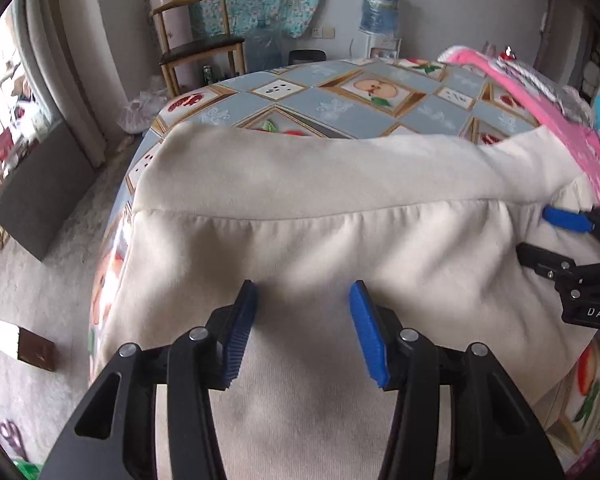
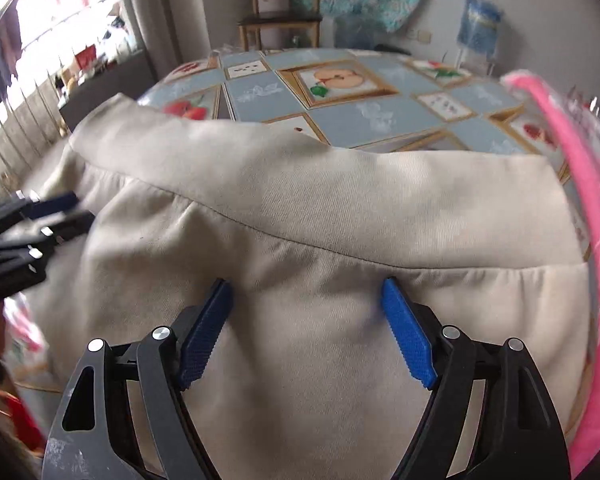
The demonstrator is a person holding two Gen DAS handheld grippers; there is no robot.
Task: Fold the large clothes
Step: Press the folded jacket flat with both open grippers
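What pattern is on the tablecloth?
Blue-grey diamonds with framed fruit pictures on the tablecloth; right wrist view shows it best.

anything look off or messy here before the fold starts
Nothing looks spilled or damaged. The cream garment lies on the patterned tablecloth with its near part hanging over the table edge, and it shows a few soft wrinkles below the seam. Both the left gripper and right gripper are open above it.
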